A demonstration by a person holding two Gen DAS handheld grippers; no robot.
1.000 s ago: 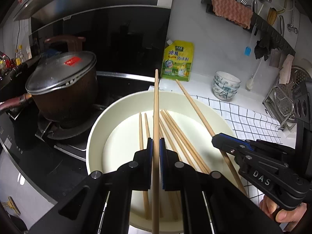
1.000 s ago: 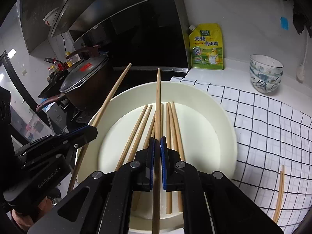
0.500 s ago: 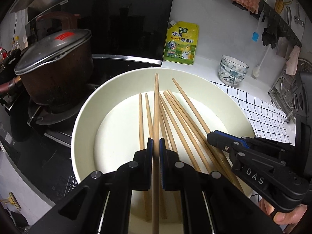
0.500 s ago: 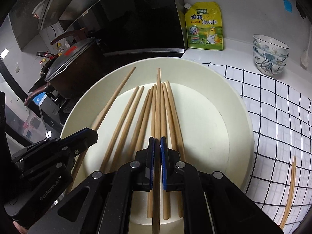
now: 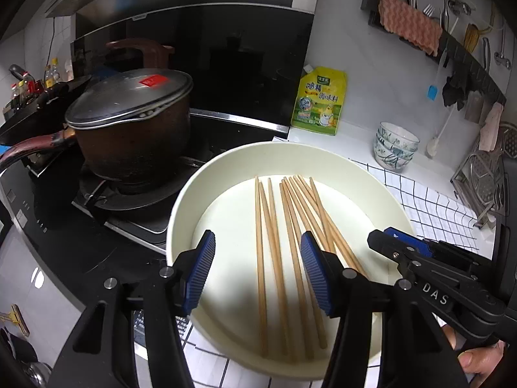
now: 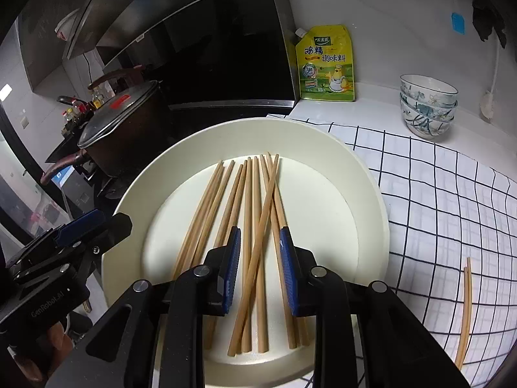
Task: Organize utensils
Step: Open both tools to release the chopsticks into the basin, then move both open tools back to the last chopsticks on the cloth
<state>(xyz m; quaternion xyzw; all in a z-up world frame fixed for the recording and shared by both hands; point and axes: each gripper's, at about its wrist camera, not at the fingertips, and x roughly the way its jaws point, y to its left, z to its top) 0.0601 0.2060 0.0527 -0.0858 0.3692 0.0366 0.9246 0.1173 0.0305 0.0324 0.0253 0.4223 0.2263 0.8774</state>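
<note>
Chopsticks [image 6: 255, 213] lie lengthwise in the plate [image 6: 365, 194], tips pointing away toward the stove; one crosses diagonally; left gripper [image 5: 258, 271] and right gripper [image 6: 260, 268] jaws opening, grasping nothing.

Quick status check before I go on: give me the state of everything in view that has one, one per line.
left gripper: jaws opening, nothing pinched.
right gripper: jaws opening, pads clear of the chopstick lying between them.
chopsticks: loose in the plate, one crossed over the others.
plate: flat on the checked cloth.
stray chopsticks: on the cloth, outside the plate.
pot: on the stove, lid on.
bowls: stacked upright.
</note>
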